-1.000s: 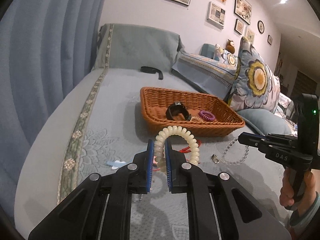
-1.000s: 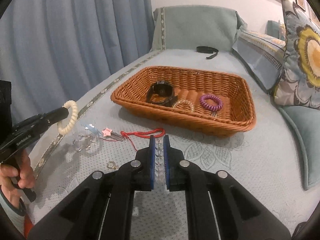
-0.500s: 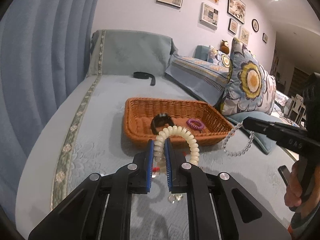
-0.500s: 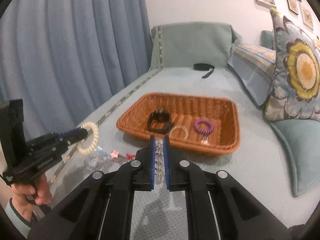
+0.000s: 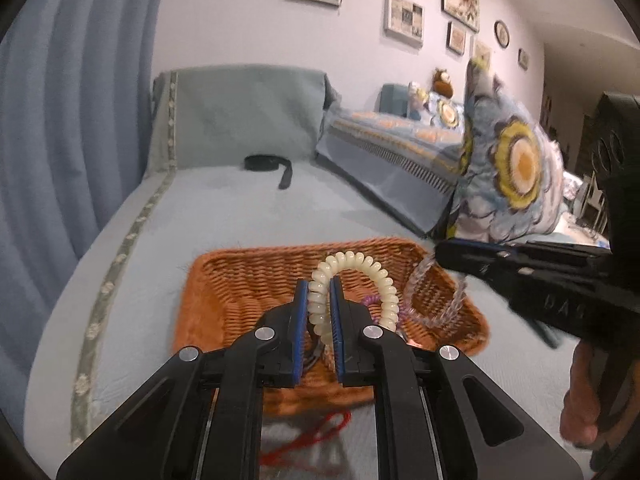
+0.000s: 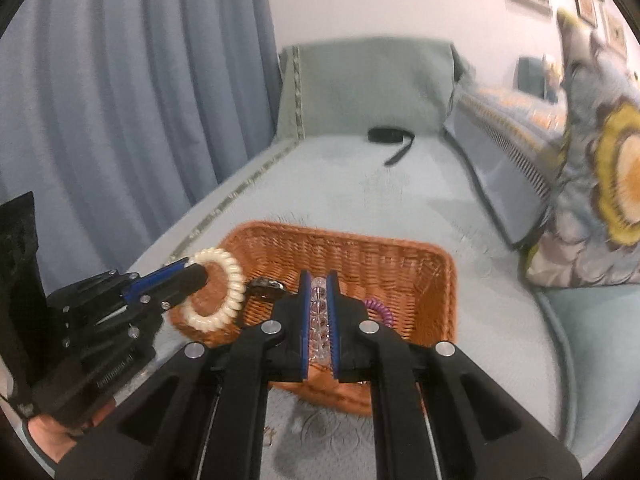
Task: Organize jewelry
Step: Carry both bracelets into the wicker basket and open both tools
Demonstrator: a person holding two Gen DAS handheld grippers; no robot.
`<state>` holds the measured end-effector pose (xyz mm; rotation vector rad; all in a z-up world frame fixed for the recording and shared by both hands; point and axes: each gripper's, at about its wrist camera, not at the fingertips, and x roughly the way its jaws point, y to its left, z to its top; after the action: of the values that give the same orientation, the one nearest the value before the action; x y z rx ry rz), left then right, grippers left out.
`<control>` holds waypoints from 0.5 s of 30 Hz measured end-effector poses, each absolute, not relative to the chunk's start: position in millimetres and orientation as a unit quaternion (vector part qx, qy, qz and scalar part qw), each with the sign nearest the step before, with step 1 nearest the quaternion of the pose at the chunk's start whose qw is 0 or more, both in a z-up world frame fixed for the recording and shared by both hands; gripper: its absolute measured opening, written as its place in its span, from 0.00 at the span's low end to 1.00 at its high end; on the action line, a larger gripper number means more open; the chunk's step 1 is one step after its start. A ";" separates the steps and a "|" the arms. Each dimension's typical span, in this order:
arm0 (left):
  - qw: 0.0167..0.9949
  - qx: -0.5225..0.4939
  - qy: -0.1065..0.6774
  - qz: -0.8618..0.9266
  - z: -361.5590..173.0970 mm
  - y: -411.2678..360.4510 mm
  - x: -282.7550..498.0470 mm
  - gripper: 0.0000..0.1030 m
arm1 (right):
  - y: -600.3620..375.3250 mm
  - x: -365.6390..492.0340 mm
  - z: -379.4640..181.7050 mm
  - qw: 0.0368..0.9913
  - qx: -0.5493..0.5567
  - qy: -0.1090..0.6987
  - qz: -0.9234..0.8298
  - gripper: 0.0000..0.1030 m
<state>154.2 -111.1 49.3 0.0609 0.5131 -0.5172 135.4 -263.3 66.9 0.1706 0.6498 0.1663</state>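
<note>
While the left wrist view looks down its own fingers, the left gripper (image 5: 319, 304) pinches a cream coil bracelet (image 5: 360, 280) between its blue pads, the loop arching toward 1 o'clock above the wicker basket (image 5: 224, 280). At 3 o'clock the right gripper (image 5: 440, 254) dangles a clear bead bracelet (image 5: 434, 300) over the basket's right rim. Only this view shows a red cord (image 5: 316, 436) on the bedspread (image 5: 224, 208) at 6 o'clock.

From the right wrist view, the right gripper (image 6: 319, 312) is closed on the clear bead bracelet (image 6: 319, 320), beads stacked between the pads. At 9 o'clock the left gripper (image 6: 196, 274) holds the cream coil bracelet (image 6: 214, 294) over the wicker basket's (image 6: 360, 256) left rim. Only here do a dark watch (image 6: 266, 285) and purple coil band (image 6: 380, 312) show clearly inside the basket.
</note>
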 end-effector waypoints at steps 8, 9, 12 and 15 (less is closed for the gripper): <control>0.921 0.031 0.300 -0.247 7.3 -132.5 189.6 0.09 | -272.5 175.2 20.0 0.919 0.107 0.373 0.078 0.06; 0.920 0.032 0.303 -0.247 3.4 -134.0 191.0 0.09 | -274.3 176.7 16.2 0.918 0.106 0.375 0.072 0.06; 0.916 0.034 0.312 -0.248 -6.2 -137.7 193.9 0.09 | -280.8 178.6 7.0 0.917 0.106 0.381 0.058 0.06; 0.914 0.036 0.316 -0.251 -10.9 -142.6 195.0 0.09 | -285.2 176.9 2.1 0.916 0.109 0.383 0.051 0.06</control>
<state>195.0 -142.6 -10.9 0.0745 0.6497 -0.5163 176.9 -285.2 2.1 0.2249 0.7876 0.1046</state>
